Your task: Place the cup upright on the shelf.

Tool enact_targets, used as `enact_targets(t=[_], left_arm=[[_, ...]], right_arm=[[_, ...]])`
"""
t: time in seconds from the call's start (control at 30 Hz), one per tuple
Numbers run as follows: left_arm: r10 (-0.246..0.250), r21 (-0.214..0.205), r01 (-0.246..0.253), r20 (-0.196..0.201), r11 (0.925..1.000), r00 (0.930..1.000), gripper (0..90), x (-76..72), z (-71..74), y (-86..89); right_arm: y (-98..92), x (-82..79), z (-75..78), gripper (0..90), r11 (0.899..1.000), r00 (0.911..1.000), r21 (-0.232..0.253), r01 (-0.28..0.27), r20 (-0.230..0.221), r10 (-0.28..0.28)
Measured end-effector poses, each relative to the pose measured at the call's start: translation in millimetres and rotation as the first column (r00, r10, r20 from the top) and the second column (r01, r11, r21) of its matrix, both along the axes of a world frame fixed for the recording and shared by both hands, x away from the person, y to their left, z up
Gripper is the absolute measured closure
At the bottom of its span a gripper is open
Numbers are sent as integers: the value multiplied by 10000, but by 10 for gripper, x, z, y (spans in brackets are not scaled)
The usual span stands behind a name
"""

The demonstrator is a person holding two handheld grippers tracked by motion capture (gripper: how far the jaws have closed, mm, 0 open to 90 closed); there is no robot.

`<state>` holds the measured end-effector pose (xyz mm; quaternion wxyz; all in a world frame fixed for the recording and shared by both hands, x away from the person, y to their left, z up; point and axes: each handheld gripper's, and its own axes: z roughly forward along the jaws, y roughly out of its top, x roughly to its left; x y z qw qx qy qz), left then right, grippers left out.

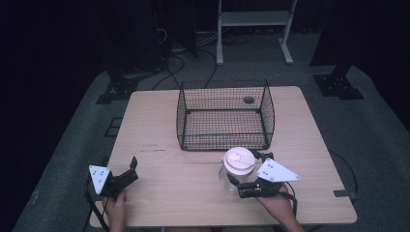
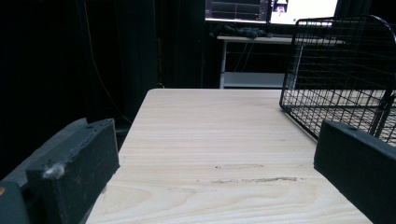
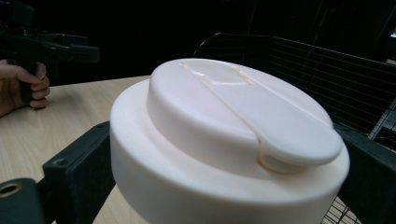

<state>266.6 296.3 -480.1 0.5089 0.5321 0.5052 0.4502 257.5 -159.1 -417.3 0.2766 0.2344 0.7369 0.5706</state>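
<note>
Jar (image 1: 235, 170) with a clear body and cream lid (image 1: 238, 160) at near right of the surface (image 1: 159, 179), just in front of the wire basket (image 1: 225, 116). Right gripper (image 1: 246, 169) around it just under the lid, jaws clamped against both sides. Left gripper (image 1: 134, 168) resting at near left, well apart from the jar, jaws spread wide with nothing between them.

Likely step: carrying the jar over the near wall and into the basket. Best done with a firm squeeze kept just below the lid's overhang, so the rim sits on the jaws as a stop against slipping. Straight lift first, jar upright, high enough to clear the top wire, then forward and down onto the mesh floor. No release until the base rests flat. Clear wall probably smooth and slippery, so no tilting or jerking. Left gripper best kept out of the path, or ready to steady the basket against sliding.

From the high view: whole layout, jar's clear body, gap between jar and basket, both hands. From the right gripper view: lid up close (image 3: 233, 135), its raised flap with a tab at the edge, black jaws pressed at either side, basket mesh (image 3: 327, 79) just behind, left hand (image 3: 23, 86) far off. From the left gripper view: bare wood grain (image 2: 219, 140) between parted jaws, basket corner (image 2: 341, 70) at right.
</note>
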Motion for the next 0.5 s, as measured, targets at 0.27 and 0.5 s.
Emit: enact_targets(t=[0.27,0.5], left_arm=[[14,-3,-14,-1,10000,10000,0,-2,0,1],[4,17,-4,-29,10000,10000,0,0,-1,-2]], right_arm=[[-14,-7,17,40,10000,9999,-8,73,-130,-73],[-35,7,108,41,9999,9999,48,88,-80,-88]])
